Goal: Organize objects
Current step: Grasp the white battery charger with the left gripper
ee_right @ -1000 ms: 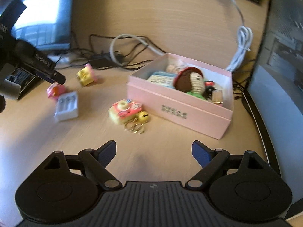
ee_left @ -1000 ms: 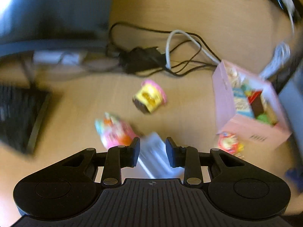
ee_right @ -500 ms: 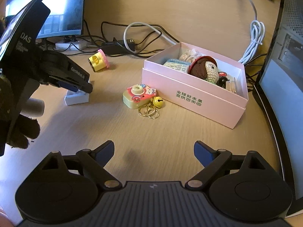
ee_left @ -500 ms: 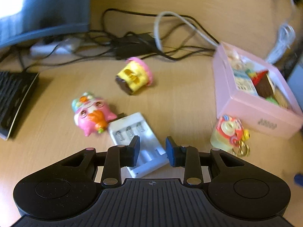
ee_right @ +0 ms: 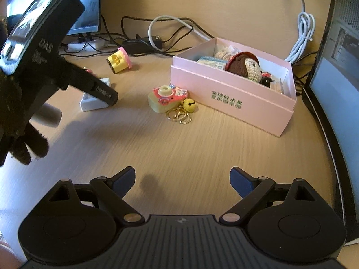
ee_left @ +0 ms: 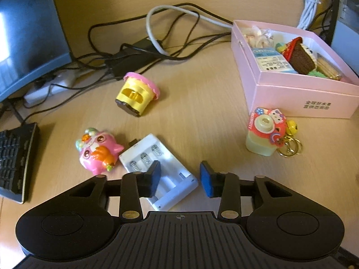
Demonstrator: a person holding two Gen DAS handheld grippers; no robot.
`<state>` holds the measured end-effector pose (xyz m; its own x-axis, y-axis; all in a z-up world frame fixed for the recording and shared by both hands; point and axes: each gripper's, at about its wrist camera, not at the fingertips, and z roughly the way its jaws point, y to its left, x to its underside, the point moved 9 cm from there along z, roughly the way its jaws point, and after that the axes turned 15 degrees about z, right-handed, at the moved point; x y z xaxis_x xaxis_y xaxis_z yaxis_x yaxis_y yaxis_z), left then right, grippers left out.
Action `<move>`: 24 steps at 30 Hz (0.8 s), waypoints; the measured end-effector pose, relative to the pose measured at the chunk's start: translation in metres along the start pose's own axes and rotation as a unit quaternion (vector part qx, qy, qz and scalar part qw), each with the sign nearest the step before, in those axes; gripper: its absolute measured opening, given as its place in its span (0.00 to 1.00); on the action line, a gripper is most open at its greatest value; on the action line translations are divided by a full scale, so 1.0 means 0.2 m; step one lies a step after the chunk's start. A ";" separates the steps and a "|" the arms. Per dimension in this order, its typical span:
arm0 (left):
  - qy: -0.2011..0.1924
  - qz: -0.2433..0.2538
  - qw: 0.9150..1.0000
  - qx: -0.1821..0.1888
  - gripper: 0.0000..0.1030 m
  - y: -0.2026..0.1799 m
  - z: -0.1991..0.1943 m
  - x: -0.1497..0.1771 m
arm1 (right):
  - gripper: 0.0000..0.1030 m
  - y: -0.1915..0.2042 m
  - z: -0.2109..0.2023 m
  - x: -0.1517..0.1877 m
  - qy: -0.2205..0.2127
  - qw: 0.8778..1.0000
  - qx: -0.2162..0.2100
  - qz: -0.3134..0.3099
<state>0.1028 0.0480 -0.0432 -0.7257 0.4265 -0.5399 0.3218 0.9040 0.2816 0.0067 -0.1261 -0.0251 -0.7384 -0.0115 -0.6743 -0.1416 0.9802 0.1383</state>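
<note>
White plastic fills the gap in front of my left gripper [ee_left: 179, 176]: the battery charger [ee_left: 157, 168] lies flat on the table [ee_left: 202, 116], and my fingers [ee_left: 154, 174] stand partly apart over its near end, having just been opening. One pad covers part of the charger's edge, so I cannot tell whether it touches the plastic; the other pad stands clear of it. From the right wrist view the left gripper [ee_right: 105, 94] hides most of the charger [ee_right: 89, 104], leaving only a white corner and one end in sight.

Just beside the charger lies a pink cat toy [ee_left: 96, 152]; in the right view only a sliver of it shows behind the left gripper. Farther back a yellow cupcake toy [ee_left: 136, 96] lies tipped on its side near a tangle of cables [ee_left: 157, 44]. A toy camera keychain [ee_left: 267, 132] sits close against the front wall of the pink box [ee_left: 303, 98], which stands open and already holds a crocheted doll [ee_right: 246, 67] and other small items I cannot make out clearly.

My right gripper [ee_right: 181, 183] hangs over bare table with its fingers wide and nothing between them. A keyboard [ee_left: 15, 163] is cut off at the left edge, and a monitor [ee_left: 27, 33] shows only in part.
</note>
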 end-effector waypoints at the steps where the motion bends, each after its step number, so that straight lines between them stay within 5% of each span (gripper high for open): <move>1: -0.001 0.003 1.000 0.008 0.49 -0.01 0.00 0.00 | 0.89 0.00 0.00 0.01 0.003 1.000 -0.001 0.001; 6: -0.022 0.018 0.999 0.032 0.62 -0.06 -0.01 0.01 | 0.89 -0.02 0.01 0.04 0.012 1.000 -0.001 0.004; 9: -0.069 -0.023 0.996 0.047 0.57 -0.03 -0.08 0.02 | 0.89 -0.03 0.00 0.05 0.012 1.000 -0.001 0.007; 11: -0.093 -0.059 0.994 0.019 0.56 0.03 -0.17 0.04 | 0.89 -0.03 -0.01 0.05 0.008 1.000 -0.002 0.008; 13: -0.086 -0.120 0.989 0.003 0.56 0.10 -0.21 0.08 | 0.89 -0.05 -0.02 0.04 0.004 1.000 -0.004 0.013; 17: -0.058 -0.248 0.967 -0.003 0.54 0.22 -0.18 0.12 | 0.89 -0.07 0.00 0.03 0.006 1.000 -0.011 0.026; 24: -0.018 -0.287 0.958 0.011 0.54 0.23 -0.04 0.04 | 0.89 -0.05 0.02 0.03 0.005 1.000 -0.027 0.014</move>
<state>0.1068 0.0929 -0.0293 -0.7658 -0.1397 -0.6278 -0.1108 0.9902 -0.0851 0.0055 -0.1356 -0.0333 -0.7484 0.0129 -0.6632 -0.1560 0.9683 0.1949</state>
